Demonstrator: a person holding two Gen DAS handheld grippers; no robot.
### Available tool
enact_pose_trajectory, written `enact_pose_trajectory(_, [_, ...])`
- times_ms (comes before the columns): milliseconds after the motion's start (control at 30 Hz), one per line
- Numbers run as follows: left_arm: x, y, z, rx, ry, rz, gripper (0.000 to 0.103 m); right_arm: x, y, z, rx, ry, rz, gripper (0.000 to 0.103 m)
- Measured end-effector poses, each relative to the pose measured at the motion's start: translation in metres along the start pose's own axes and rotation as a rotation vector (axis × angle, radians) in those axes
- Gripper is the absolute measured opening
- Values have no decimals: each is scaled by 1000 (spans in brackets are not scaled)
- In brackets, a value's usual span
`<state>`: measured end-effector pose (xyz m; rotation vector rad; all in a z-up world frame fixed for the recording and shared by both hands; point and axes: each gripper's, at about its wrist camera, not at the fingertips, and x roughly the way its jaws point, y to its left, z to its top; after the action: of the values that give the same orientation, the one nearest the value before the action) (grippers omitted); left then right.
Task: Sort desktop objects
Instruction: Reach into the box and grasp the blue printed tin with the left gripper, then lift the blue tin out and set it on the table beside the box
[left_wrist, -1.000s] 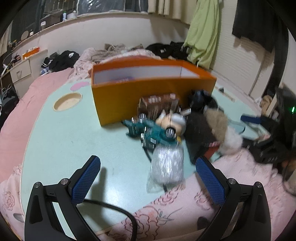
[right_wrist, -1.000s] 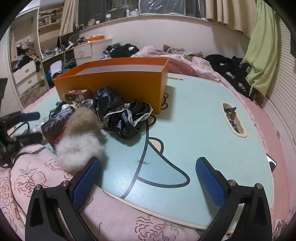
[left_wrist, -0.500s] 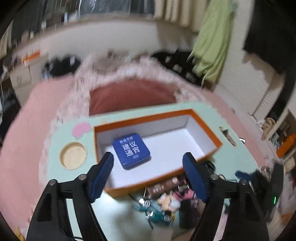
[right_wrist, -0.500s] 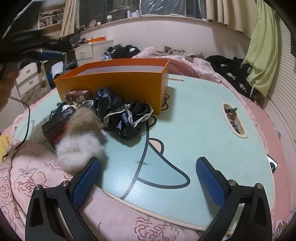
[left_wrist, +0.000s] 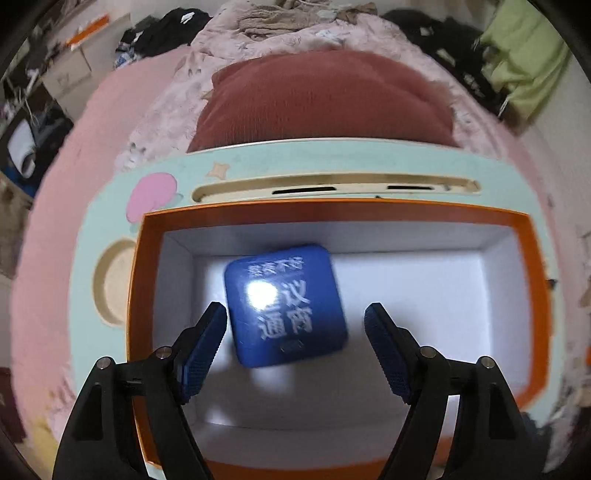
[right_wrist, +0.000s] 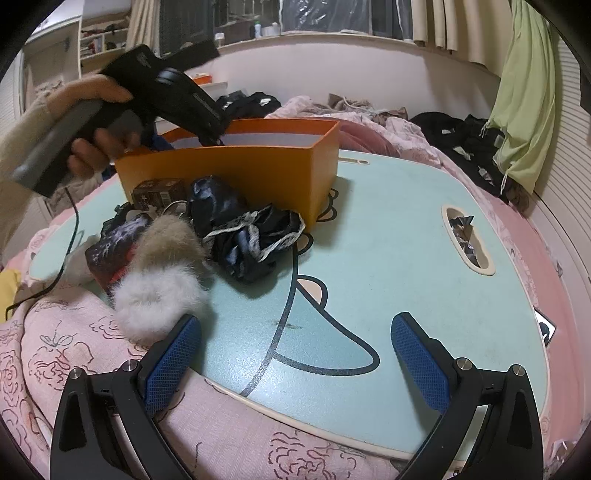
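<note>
On the left, 1 blue tin (left_wrist: 286, 304) lies inside 1 orange box (left_wrist: 532, 280) on 1 mint table (right_wrist: 424, 258). The left gripper (left_wrist: 295, 321) hangs above it, jaws parted, touching nothing. On the right, 1 fur piece (right_wrist: 162, 280) and 1 black cloth (right_wrist: 251, 236) lie beside the box; the right gripper (right_wrist: 295, 341) gapes wide, empty.

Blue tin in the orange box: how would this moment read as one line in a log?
left claw: open, above blue tin | tin: lying in orange box | right claw: open, empty, over table
</note>
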<state>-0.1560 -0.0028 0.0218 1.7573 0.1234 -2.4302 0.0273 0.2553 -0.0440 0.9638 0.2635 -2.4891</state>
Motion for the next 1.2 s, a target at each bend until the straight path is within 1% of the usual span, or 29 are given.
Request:
enact_pose_trajectory(33, [4,-3,2,29,9,33,77,0,0,0,0,-1,1,103])
enact_pose_trajectory(67, [11,-9,1,82,28,84,78,0,0,1,1,0,2,103])
enact_pose_trajectory(100, [13,-11,4,119,37,105,77,0,0,0,0,0,0,103])
enact_pose_trajectory(133, [13,-14,5,148,33,87,77,0,0,1,1,0,1,103])
enact_pose_trajectory(200, [12,-14,7,186,59,69,77,0,0,1,0,0,0,103])
enact_pose_trajectory(233, [11,-14,8,202,64,63,75,0,0,1,0,0,0,103])
enact_pose_trajectory(267, [9,-14,6,222,55,50,69,0,0,2,1,0,1,103])
enact_pose_trajectory(300, [8,-12,6,223,51,24,69,0,0,2,1,0,1,103])
enact_pose_trajectory(367, [9,-4,3,191,47,-27,67,-1,1,2,0,-2,1,103])
enact_pose_trajectory(400, [8,0,2,174,43,-64,67,0,0,1,1,0,1,103])
enact_pose_trajectory(433, [7,4,1,162,34,-94,67,0,0,1,1,0,0,103])
enact_pose_trajectory(500, [3,13,-2,133,4,-187,67,0,0,1,1,-1,1,103])
enact_pose_trajectory(567, [-3,19,-5,106,-26,-248,67,0,0,1,1,-1,1,103])
enact_pose_trajectory(633, [-18,24,-8,89,-79,-284,67,0,1,1,1,-1,0,103])
enact_pose_trajectory(733, [-57,33,-19,72,-203,-380,67,0,1,1,1,-1,1,103])
enact_pose_trajectory(767, [-78,40,-29,71,-251,-420,67,0,1,1,1,-1,1,103])
enact_pose_trajectory(833, [-103,53,-46,86,-311,-462,67,0,0,1,2,-2,1,103])
enact_pose_trajectory(867, [-114,59,-59,99,-332,-463,67,0,1,1,2,-2,1,103])
enact_pose_trajectory(933, [-119,70,-74,105,-349,-440,67,0,1,1,2,-1,1,103])
enact_pose_trajectory(1000, [-117,87,-101,79,-349,-390,67,0,0,0,2,-2,1,103])
enact_pose_trajectory(1033, [-111,90,-107,67,-346,-367,67,0,1,1,2,-2,1,103])
enact_pose_trajectory(1100, [-92,104,-121,30,-320,-325,67,0,1,0,1,-1,1,103])
enact_pose_trajectory(1200, [-66,105,-141,7,-257,-342,67,1,1,1,1,-1,1,103])
